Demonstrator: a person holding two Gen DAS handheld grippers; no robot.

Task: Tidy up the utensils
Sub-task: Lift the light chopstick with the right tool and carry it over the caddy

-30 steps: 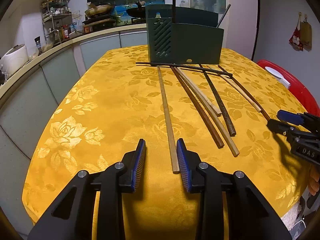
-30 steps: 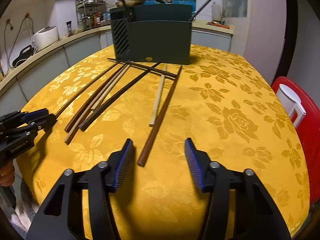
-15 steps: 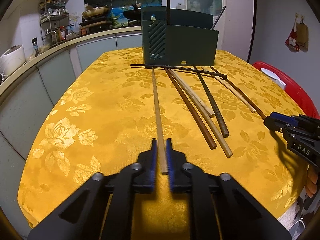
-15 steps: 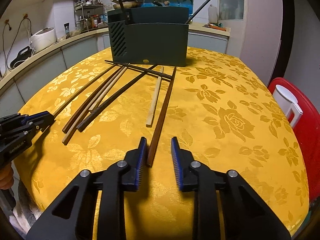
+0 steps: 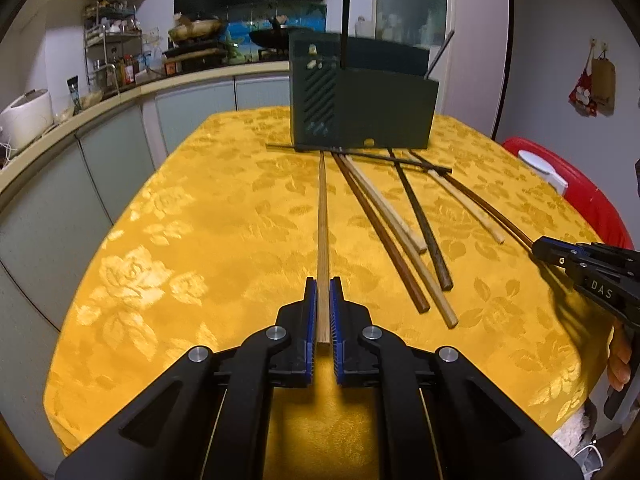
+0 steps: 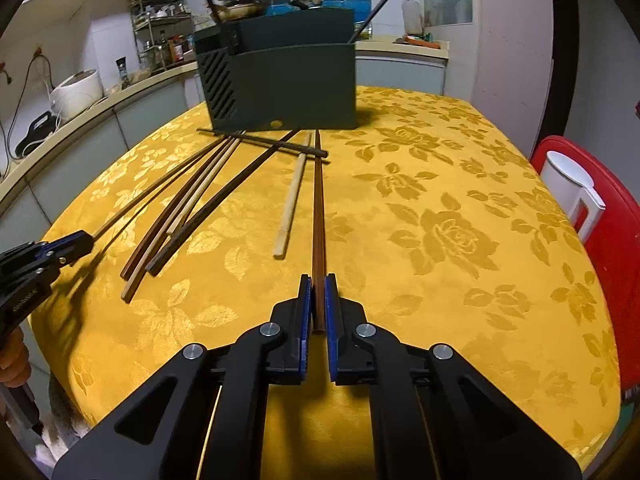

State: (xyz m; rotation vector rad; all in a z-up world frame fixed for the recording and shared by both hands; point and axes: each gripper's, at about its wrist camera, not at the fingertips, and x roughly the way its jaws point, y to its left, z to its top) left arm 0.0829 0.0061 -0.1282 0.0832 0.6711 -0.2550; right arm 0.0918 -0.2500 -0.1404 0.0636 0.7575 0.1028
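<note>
Both fingers (image 5: 323, 292) now shut on chopsticks (image 5: 322, 216), loose sticks (image 5: 400, 224) beside.

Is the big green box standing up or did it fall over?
Standing up. The green box sits flat on the yellow tablecloth, open top upward, with chopsticks poking out above its rim.

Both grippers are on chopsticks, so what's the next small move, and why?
Probably lift both straight up. The left gripper is shut on the light chopstick, the right gripper on the dark brown chopstick, and both sticks seem to lie on the tablecloth, short of the green holder.
</note>
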